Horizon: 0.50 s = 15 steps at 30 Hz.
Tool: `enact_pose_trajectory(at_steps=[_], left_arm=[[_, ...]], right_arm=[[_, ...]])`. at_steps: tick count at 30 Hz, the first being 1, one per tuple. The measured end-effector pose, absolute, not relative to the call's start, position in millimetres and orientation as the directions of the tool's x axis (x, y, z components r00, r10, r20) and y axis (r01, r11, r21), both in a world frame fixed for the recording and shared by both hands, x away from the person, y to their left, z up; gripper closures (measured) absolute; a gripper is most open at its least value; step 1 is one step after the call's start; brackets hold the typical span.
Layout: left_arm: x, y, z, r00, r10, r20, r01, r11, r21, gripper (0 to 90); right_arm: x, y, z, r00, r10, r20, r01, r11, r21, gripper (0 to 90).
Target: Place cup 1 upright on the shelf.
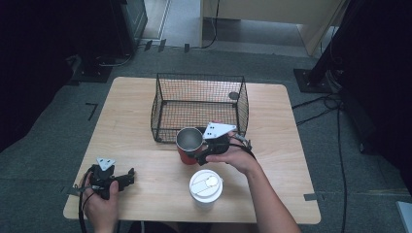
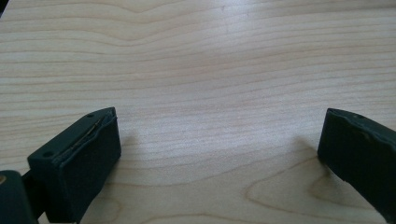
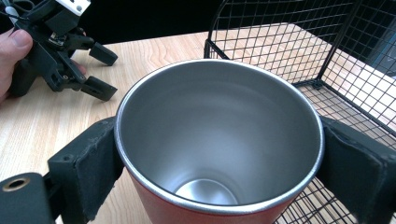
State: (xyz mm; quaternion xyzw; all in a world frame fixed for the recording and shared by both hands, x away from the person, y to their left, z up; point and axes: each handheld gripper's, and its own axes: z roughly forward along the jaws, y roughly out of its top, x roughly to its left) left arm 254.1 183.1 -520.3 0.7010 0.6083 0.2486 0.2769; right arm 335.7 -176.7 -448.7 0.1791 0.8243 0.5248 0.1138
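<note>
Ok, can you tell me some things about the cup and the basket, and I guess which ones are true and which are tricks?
1. The right gripper clamps the red cup. True.
2. The cup is full of juice. False: its shiny inside is empty.
3. The left gripper holds the white lid. False: it is open, holding nothing, over bare table.
4. The wire basket stands behind the cup. True.
5. The lid is on the cup. False: it lies on the table.

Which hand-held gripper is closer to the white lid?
The right hand-held gripper, clamped around the red cup just behind the white lid. The left hand-held gripper rests open, farther off to the lid's left.
</note>
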Motion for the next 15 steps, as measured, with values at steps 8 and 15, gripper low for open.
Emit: enact_pose_trajectory(at_steps=[8,15], left_arm=[[254.2,183.0,-520.4,0.135,0.991,0.011,0.715,-0.105,0.692,0.0],[255.0,182.6,-520.4,0.139,0.99,0.013,0.714,-0.109,0.691,0.0]], right_arm=[[332.7,-190.2,-444.7,-0.916,0.401,-0.016,0.167,0.418,0.893,7.1],[327.3,-202.9,-440.5,-0.917,0.397,-0.04,0.158,0.454,0.877,6.1]])
